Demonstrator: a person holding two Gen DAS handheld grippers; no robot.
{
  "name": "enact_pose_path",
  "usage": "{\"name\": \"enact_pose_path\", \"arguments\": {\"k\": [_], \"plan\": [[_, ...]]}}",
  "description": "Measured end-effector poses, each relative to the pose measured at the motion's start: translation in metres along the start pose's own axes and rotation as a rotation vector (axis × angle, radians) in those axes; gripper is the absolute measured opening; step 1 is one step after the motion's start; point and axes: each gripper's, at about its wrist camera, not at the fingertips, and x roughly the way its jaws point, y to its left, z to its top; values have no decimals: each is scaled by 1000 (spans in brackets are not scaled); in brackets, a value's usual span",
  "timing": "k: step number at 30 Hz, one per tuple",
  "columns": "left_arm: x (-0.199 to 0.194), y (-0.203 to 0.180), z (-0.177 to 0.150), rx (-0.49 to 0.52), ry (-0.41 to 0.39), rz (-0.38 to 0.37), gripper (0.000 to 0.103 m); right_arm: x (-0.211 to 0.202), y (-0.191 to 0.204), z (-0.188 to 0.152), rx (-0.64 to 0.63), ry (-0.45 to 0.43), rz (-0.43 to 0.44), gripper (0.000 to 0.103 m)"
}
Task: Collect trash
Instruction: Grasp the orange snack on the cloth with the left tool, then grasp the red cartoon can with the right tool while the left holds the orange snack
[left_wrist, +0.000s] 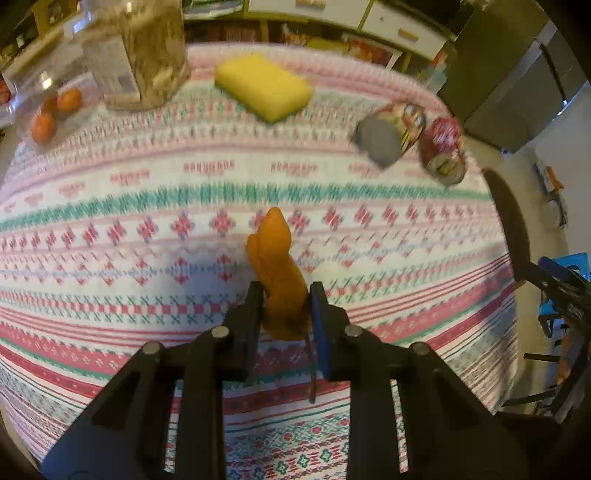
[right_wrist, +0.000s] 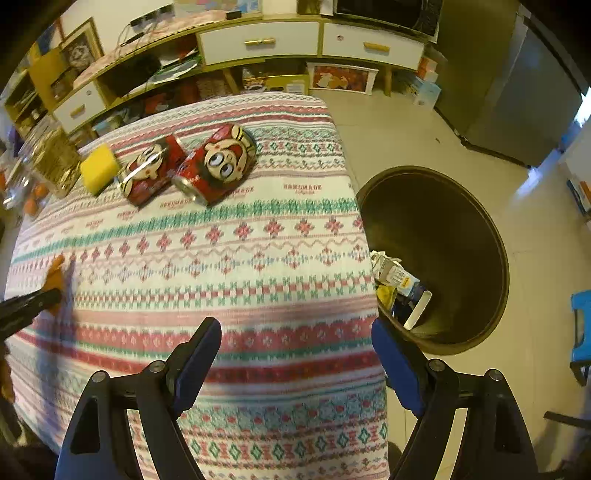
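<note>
Low in the frame, the left tool (left_wrist: 284, 301) pinched the light, limp orange peel (left_wrist: 275, 258) near its base; the right tool (right_wrist: 295, 354) stood wide, empty.

Tabletop (right_wrist: 258, 295) under a knitted-pattern cloth in red, green and white bands. Low sideboard (right_wrist: 258, 40) along the far wall, white drawer fronts with yellow handles, open shelves beneath crammed with boxes and papers; a framed picture (right_wrist: 341, 78) stands on the floor under it. Pale tiled floor (right_wrist: 406, 129), a tall grey cabinet (right_wrist: 517, 92) at right, a blue stool (right_wrist: 581, 325) by the edge.
</note>
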Motion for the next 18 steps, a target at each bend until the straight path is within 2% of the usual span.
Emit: {"name": "enact_pose_path", "arguments": {"k": [7,11,14,18], "plan": [[-28,0,13,22,-98,10,26,20,23,56,84,23,70,85],[-28,1,14,19,-96,-24,26,39,35,87,165,42,126,85],[-28,0,16,10,-102,-29,26,55,40,105,224,68,134,84],[-26,7,21,-19,-100,-30,26,74,44,119,290,108,153,73]]}}
